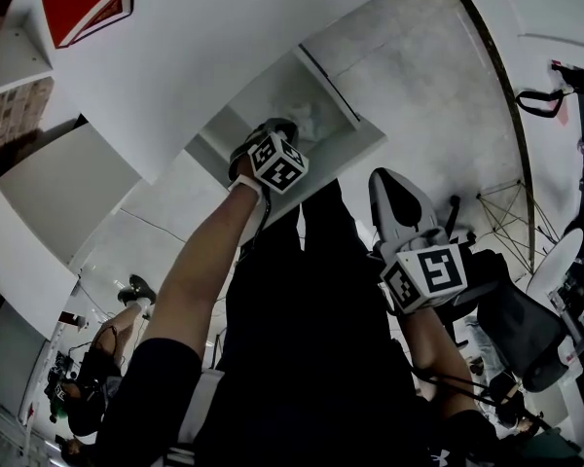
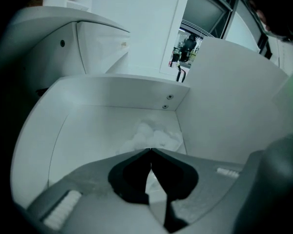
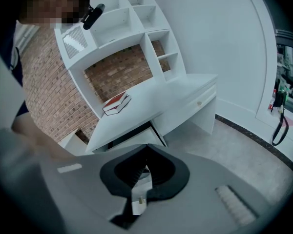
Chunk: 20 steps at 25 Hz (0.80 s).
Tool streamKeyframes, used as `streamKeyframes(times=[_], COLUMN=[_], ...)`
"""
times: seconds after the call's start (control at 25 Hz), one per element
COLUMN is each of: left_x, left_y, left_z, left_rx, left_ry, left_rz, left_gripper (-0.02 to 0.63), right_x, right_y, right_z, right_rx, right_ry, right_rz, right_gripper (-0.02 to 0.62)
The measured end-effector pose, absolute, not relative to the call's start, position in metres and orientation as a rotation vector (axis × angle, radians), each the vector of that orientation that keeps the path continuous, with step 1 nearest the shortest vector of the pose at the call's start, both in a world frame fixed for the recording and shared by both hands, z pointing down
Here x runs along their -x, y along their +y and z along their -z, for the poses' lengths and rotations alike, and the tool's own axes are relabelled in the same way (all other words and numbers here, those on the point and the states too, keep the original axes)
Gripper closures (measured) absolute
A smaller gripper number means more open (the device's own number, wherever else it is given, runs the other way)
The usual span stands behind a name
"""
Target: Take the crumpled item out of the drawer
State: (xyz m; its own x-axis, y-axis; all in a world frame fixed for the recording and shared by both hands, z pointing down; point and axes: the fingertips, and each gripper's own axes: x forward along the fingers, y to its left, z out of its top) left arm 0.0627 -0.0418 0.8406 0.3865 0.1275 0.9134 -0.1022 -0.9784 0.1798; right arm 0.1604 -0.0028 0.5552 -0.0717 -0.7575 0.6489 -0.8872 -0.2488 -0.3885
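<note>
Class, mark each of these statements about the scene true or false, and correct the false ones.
1. The drawer stands open. True.
2. The crumpled item lies on the floor. False: it lies in a corner of the drawer.
3. The left gripper has its jaws together. True.
4. The right gripper reaches into the drawer. False: it is held back above the floor, and the left gripper is the one in the drawer.
5. A red book lies on the desktop. True.
</note>
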Motion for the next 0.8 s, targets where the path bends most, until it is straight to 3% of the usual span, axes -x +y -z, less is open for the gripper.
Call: streamKeyframes(times=[0.52, 0.56, 0.64, 0.8], left_x=[-0.063, -0.064, -0.063, -0.059], left_y=[-0.044, -0.043, -0.042, -0.039], left_z=[-0.817, -0.820, -0.829, -0.845], left_rx=[-2.493, -2.503, -2.496, -2.448], left_ry=[-0.026, -0.020, -0.014, -0.046], left_rz=[-1.554, -1.567, -1.607, -1.664], left_gripper=[0.604, 0.597, 0.495, 0.495], right_x=[-0.151, -0.150, -0.149, -0.149], right_y=[-0.010, -0.010, -0.008, 0.005], right_z=[-0.549, -0.549, -0.550, -0.555], right_rx=[-1.966, -1.963, -1.965, -1.969], right_ry=[-1.876, -1.881, -1.882, -1.853], right_rz=[-1.210, -1.207, -1.210, -1.228], right_gripper=[0.592, 0.592, 0.592, 0.592])
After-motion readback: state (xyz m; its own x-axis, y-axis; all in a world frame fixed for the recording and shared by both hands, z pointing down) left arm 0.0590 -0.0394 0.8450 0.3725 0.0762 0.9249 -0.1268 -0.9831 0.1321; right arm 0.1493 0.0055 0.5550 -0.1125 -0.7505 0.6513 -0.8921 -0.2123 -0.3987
